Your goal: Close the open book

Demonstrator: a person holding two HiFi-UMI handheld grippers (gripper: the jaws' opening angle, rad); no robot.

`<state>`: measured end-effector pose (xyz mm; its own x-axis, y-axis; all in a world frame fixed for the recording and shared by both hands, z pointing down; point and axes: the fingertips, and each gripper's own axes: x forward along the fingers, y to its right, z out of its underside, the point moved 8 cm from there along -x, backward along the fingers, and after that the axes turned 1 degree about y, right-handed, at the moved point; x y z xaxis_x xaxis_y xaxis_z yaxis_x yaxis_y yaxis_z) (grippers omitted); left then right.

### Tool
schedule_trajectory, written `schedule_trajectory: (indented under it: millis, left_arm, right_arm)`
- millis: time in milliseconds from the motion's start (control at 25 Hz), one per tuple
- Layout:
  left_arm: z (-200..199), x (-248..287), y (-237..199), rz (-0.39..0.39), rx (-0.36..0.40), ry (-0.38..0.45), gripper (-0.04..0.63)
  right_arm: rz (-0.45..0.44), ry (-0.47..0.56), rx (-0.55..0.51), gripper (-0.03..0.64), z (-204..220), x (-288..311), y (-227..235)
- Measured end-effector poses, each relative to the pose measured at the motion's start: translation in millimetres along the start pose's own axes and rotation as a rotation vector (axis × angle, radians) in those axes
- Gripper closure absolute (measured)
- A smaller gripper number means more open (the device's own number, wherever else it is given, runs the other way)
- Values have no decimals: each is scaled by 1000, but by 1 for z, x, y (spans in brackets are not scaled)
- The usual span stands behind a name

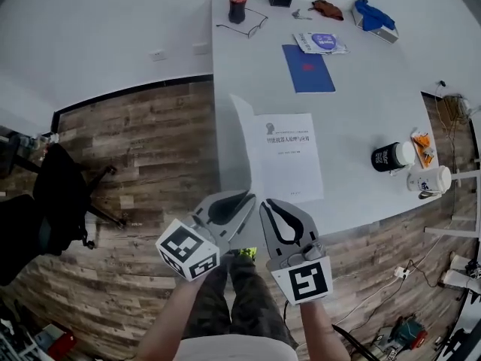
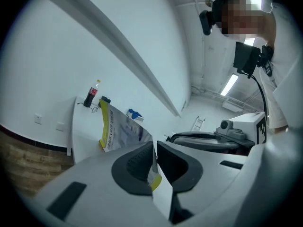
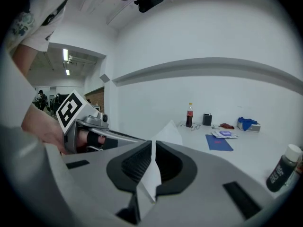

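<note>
The thin white paper book is seen lying open on the big white table, close to the table's left edge and near its front edge. One page is laid flat, and the book's left cover is stood up on end. The bottom of that cover is pinched by both tongs. The left gripper is clamped shut on it, and the cover's printed side with a yellow strip is seen from there. The right gripper is clamped shut on it too, with the plain white side seen between its jaws. The step in hand looks like the turning-over of the cover, about half done. Next, the cover likely needs to be swung to the right, laid down on the flat page, and then let go. Care is needed because the book sits by the table's left edge and could be dragged off. Bare table is left just to the right of the book, so room is there. The black jar with a white lid and the white mug are well apart on the right, and the flat blue folder is farther back.
</note>
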<state>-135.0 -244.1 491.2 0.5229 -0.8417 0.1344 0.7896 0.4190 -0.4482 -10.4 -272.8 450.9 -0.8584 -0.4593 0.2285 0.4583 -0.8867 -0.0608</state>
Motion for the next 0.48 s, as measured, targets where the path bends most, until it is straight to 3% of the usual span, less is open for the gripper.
schedule_trajectory:
  millis: [480]
  left_arm:
    - [-16,45,34,12,129,-85,565]
  right_arm:
    - [16,8,-1,594,-10,-27,41]
